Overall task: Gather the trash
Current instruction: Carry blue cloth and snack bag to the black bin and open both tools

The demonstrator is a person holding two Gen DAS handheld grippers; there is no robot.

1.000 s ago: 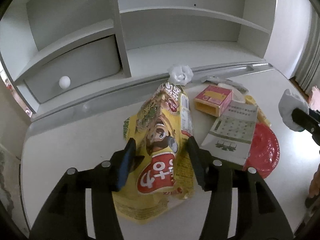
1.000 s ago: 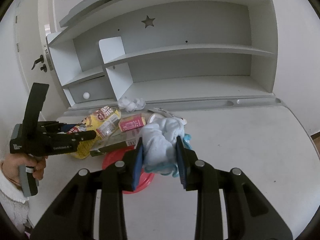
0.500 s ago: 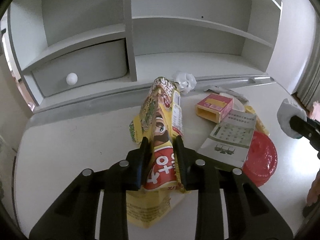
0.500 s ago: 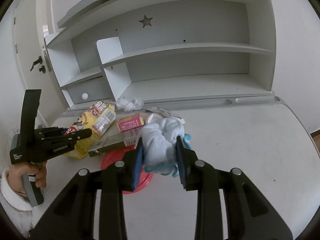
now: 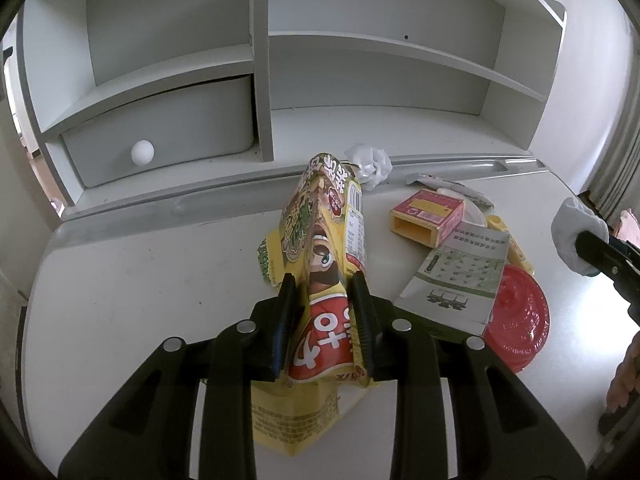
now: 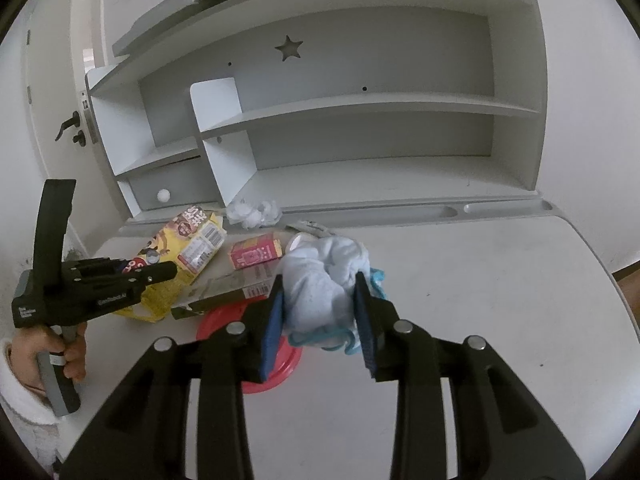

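**Grippers both loaded over the desk litter**

Left gripper (image 5: 325,312) nearly pressed together, pinching the yellow snack bag (image 5: 320,240) between both pads; bag creased into an upright ridge ahead of the fingertips, red label panel caught between the fingers, loose tail drooping below them onto the white desk (image 5: 140,280). Printed with a cartoon face and a barcode strip on the right flank.

Right gripper (image 6: 319,312) held partly spread, clamped on a crumpled white cloth bundle (image 6: 320,276) that fills the gap between the blue-padded fingers; teal loops hanging out under the bundle.

Count of what lies past the left fingertips, right of the bag: one pink-and-yellow carton (image 5: 426,216) with its open end showing, one printed paper leaflet (image 5: 460,276) overlapping one red plastic lid (image 5: 520,320), one yellow wrapper (image 5: 516,248) poking out beyond the leaflet, one flat white wrapper (image 5: 452,188) behind the carton. Straight ahead beyond the bag tip, one crumpled white tissue wad (image 5: 370,162) against the shelf unit (image 5: 360,80). Further left, one drawer with one round white knob (image 5: 142,152).

Seen from the right wrist: lid directly under the left finger, left gripper off to the far left.
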